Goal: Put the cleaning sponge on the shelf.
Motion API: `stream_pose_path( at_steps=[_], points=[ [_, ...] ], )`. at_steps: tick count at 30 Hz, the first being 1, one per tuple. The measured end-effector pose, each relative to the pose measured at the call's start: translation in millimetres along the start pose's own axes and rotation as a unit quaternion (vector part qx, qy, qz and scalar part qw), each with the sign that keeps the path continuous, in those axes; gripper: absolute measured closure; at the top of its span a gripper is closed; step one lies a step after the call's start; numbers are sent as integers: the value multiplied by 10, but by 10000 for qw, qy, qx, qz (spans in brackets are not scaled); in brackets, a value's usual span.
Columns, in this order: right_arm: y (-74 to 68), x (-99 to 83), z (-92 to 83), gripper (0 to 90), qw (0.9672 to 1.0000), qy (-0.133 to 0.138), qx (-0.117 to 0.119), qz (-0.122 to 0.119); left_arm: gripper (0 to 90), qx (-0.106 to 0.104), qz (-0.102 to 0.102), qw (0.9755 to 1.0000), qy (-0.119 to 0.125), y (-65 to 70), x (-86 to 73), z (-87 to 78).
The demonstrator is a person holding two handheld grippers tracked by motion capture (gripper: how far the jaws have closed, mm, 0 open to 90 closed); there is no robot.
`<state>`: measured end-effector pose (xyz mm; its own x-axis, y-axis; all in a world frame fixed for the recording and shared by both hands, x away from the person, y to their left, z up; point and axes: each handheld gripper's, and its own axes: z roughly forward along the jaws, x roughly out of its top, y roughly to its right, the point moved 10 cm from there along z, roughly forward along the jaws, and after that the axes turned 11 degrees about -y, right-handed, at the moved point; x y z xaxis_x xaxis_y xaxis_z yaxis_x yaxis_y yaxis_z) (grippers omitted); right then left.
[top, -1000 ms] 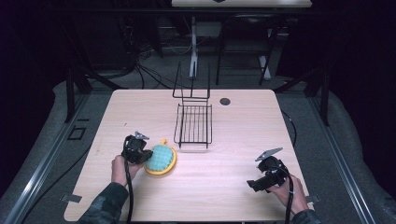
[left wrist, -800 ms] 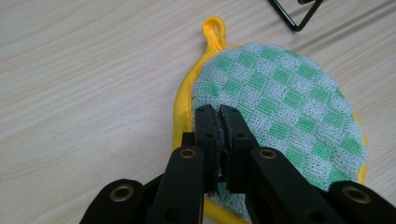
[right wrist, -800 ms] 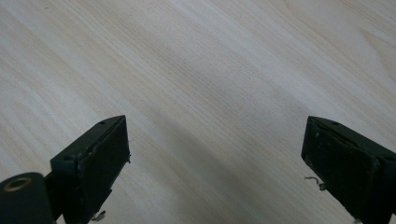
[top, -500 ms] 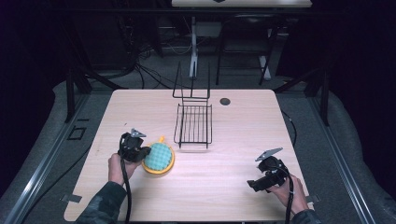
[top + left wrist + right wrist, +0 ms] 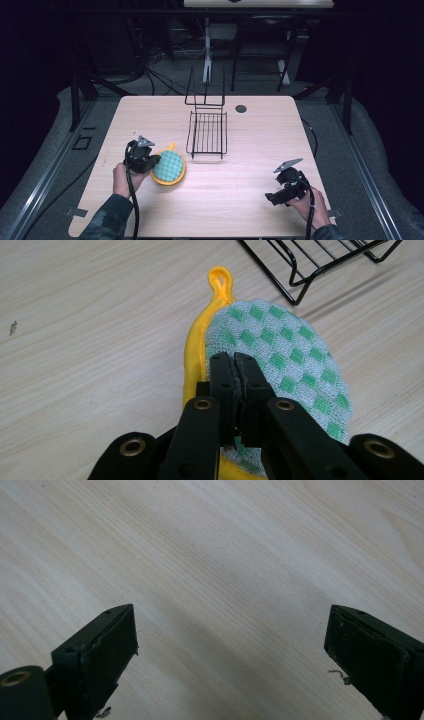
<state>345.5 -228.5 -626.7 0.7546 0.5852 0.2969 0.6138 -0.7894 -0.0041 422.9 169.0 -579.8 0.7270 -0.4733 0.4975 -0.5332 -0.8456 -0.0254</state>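
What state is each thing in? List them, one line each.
left gripper: shut on the sponge's near edge.
sponge: yellow, green-checked face up, pinched at one edge, hanging loop pointing away from the gripper.
right gripper: open, nothing between its jaws, above bare table.
wire rack: upright on the table, nothing in it.
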Motion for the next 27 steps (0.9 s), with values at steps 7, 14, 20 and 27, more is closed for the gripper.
stream_pose_path(
  at_steps=[7, 14, 20, 27],
  points=[
    [2, -4, 5, 61, 10000, -21, 5, -28, 879, -35, -73, 9999, 66, -38, 3, -80],
    [-1, -4, 7, 60, 10000, -20, 23, -12, 879, -65, -88, 9998, 168, -47, 26, -150],
    [5, -7, 5, 59, 10000, -24, 14, -13, 879, -83, -97, 9996, 243, -41, 45, -194],
    [19, -12, 13, 43, 10000, -63, -53, -18, 879, -136, -151, 9993, 312, -80, 49, -251]
  ],
)
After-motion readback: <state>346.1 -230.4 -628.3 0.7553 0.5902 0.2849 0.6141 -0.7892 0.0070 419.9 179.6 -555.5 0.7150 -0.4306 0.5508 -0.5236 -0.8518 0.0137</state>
